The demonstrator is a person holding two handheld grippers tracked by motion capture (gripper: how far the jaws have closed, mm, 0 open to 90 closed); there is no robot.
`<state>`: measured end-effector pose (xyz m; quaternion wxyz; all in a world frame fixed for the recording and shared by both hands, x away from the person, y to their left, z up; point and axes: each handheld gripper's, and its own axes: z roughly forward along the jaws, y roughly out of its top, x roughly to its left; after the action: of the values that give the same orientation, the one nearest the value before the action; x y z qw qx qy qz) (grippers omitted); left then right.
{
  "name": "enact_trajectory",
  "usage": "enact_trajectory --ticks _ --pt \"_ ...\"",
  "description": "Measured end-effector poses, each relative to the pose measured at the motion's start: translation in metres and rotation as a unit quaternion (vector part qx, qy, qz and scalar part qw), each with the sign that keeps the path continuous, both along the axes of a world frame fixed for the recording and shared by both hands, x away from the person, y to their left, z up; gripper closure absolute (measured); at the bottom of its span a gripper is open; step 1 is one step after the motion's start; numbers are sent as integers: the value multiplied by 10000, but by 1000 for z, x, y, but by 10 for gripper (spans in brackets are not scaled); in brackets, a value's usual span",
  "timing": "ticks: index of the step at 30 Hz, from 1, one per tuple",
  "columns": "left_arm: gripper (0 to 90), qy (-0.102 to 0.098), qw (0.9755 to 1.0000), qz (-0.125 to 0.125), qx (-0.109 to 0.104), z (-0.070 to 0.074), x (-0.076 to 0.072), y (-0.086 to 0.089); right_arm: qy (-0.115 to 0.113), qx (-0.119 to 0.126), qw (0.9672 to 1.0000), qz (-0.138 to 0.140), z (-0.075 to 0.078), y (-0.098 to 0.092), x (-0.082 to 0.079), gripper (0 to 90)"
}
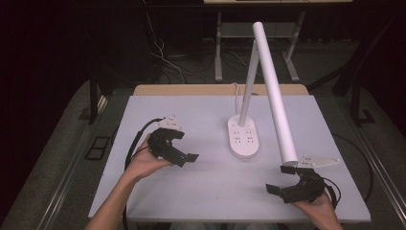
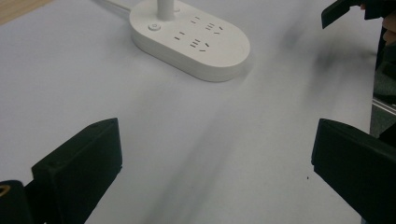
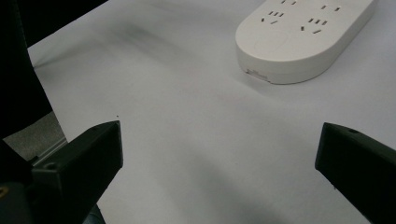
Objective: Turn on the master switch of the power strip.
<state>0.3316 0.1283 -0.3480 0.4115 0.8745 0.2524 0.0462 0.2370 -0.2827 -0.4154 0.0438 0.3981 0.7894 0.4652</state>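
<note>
One white desk lamp [image 1: 245, 139] stands between the two spread, empty grippers: left gripper [image 1: 184, 146], right gripper [image 1: 280, 178].

White lamp [image 1: 268, 81]; pale grey table [image 1: 201, 182]; black tools.

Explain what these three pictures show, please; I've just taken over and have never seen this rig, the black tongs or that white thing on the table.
There is no robot arm here: a person holds a pair of black tongs in each hand. The high view looks down from above the person's side. In it the left tongs sit left of centre and the right tongs near the front right corner of the pale table. The other two pictures come from cameras riding on each pair of tongs, looking out between its two black jaws. Both pairs stand wide open and hold nothing. On the table stands a white desk lamp; its oval base carries power sockets, and its long tube head slants down towards the right tongs. A white cable leaves the base at the back.
</note>
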Motion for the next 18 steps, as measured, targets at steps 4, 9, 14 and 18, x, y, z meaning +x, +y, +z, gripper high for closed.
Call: enact_trajectory --ticks 4,9,14,18 --pt "7 -21 10000 -38 31 2 6 -4 13 3 10000 -14 0 0 0 4" --pt "12 -1 9999 -78 97 6 15 -9 43 15 10000 -23 0 0 0 3" --pt "18 -28 9999 -115 95 8 23 -15 27 -14 10000 -30 -1 0 0 4" --pt "19 -57 9998 -160 142 11 30 -20 28 -17 10000 -28 -1 0 -1 4"
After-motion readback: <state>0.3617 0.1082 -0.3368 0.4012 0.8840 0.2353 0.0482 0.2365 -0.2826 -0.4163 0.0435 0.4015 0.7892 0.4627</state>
